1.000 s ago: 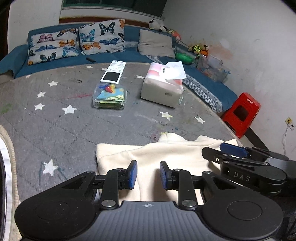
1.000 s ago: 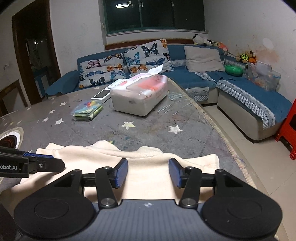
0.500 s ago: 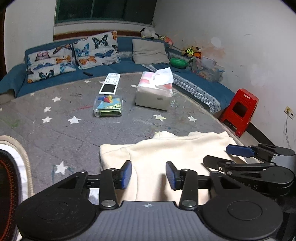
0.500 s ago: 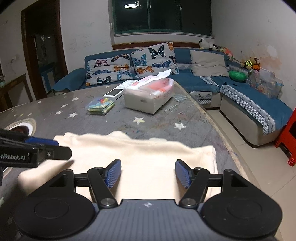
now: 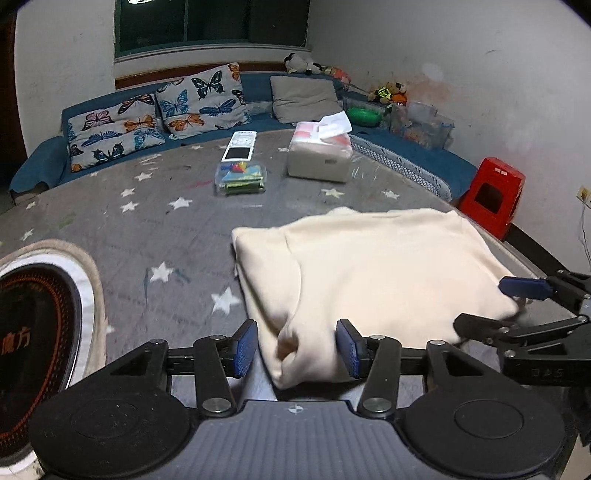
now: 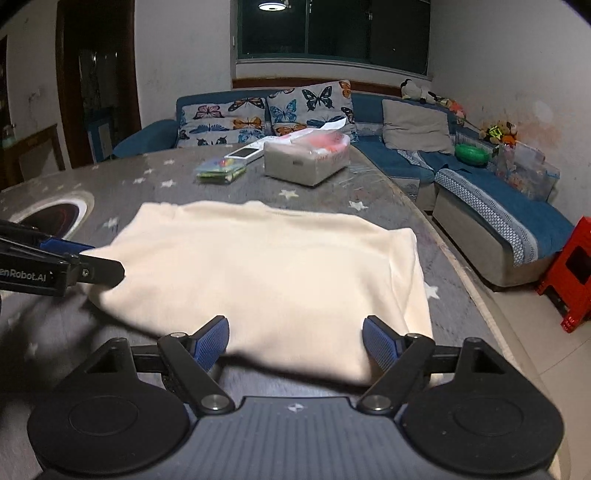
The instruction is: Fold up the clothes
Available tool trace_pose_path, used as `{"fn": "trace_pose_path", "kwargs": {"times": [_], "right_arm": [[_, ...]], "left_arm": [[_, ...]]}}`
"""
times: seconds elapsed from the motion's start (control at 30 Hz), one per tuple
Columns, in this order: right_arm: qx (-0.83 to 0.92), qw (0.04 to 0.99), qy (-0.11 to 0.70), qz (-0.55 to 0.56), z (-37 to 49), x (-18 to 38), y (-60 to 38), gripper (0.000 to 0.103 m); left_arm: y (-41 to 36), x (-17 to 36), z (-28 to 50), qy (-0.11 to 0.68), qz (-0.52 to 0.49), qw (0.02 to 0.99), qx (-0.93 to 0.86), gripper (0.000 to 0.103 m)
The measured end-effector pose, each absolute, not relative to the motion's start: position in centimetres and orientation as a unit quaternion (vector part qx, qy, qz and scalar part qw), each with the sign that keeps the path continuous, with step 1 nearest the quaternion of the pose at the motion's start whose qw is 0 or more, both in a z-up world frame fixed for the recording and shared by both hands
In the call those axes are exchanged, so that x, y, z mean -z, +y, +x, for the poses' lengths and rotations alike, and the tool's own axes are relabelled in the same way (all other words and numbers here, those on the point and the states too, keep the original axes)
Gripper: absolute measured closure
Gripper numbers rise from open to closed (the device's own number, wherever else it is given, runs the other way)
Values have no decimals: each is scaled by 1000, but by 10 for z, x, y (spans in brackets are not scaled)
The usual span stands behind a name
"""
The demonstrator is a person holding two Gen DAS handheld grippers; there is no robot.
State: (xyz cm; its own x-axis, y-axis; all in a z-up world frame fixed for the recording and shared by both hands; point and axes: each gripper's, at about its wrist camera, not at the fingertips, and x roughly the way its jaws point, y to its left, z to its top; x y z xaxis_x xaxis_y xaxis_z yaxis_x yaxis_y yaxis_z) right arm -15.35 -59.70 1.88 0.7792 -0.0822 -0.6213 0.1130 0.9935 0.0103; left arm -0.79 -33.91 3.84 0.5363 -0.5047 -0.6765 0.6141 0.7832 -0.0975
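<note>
The table [image 5: 122,221], under its grey star cloth, carries the cream garment [image 5: 369,273] folded near its right edge. A second ago the garment filled less of each view and lay closer under the tongs; both have since drawn back. The left gripper [image 5: 297,347] has spread wider, its pads flanking a bunched near corner without pinching it. The right gripper [image 6: 295,341] has likewise opened wide, holding nothing.

Dim, cool indoor light falls from a ceiling lamp [image 6: 272,5] reflected in the dark window [image 6: 332,29]. Fisheye bending curves the walls and blackens the corners. The cream garment [image 6: 266,273] looks slightly overexposed, its near edge motion-blurred, casting a soft shadow.
</note>
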Motion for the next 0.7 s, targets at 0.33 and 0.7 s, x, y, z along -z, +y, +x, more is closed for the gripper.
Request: {"fn": "trace_pose_path", "kwargs": {"times": [0.33, 0.7], "right_arm": [[52, 946, 319, 16, -174, -22, -582, 8], [57, 949, 309, 12, -189, -25, -560, 0]], "left_arm": [[-319, -40, -23, 361, 75, 878, 306, 40], [-301, -47, -47, 350, 77, 887, 293, 10]]}}
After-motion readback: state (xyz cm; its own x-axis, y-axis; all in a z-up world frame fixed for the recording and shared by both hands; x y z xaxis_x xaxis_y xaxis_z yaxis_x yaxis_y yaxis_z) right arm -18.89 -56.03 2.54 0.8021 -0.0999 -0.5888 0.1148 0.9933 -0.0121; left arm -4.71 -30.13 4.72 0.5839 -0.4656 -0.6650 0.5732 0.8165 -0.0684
